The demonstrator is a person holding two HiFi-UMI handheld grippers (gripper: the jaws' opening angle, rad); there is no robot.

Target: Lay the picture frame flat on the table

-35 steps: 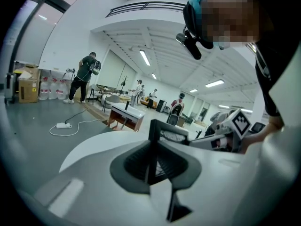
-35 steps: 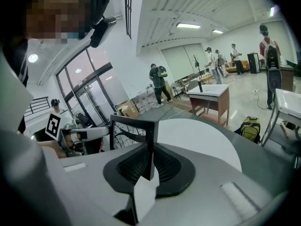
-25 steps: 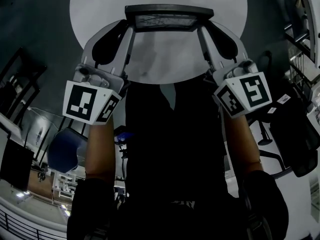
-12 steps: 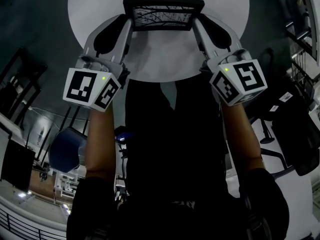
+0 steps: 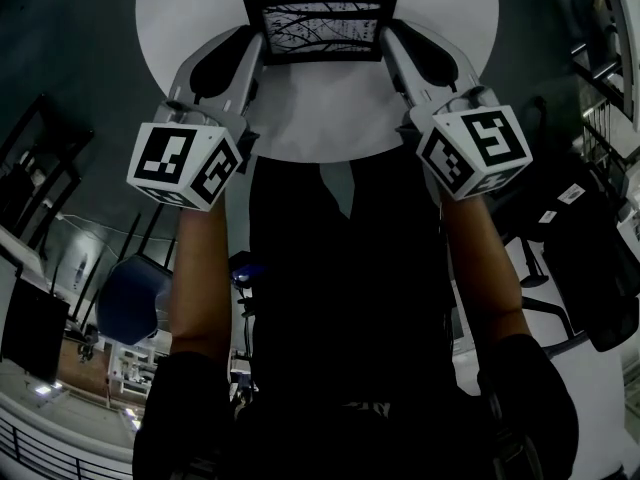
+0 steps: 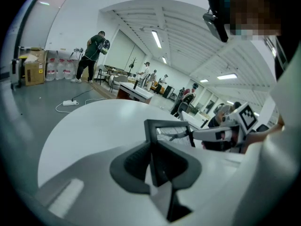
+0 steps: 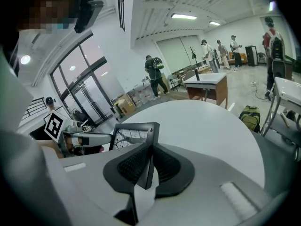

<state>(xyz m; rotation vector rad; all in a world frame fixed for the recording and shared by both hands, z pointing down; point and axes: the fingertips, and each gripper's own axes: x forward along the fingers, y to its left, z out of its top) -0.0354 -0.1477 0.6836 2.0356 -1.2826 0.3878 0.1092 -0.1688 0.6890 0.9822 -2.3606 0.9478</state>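
Note:
A black picture frame [image 5: 318, 23] with a branch print is held above the round white table [image 5: 320, 118], tilted so its face shows from above. My left gripper [image 5: 257, 46] is shut on its left edge and my right gripper [image 5: 386, 40] is shut on its right edge. In the left gripper view the picture frame [image 6: 175, 132] stands edge-on between the dark pads, with the other gripper beyond it. The right gripper view shows the picture frame [image 7: 134, 133] clamped the same way. Whether the frame's lower edge touches the table is hidden.
A dark office chair [image 5: 590, 268] stands at the right of the table and a blue chair [image 5: 130, 298] at the lower left. Several people stand far off in the hall. A desk [image 7: 207, 81] and a bag [image 7: 250, 117] lie beyond the table.
Both grippers have moved forward over the table with the frame. The frame has tipped back, so more of its printed face shows from above.

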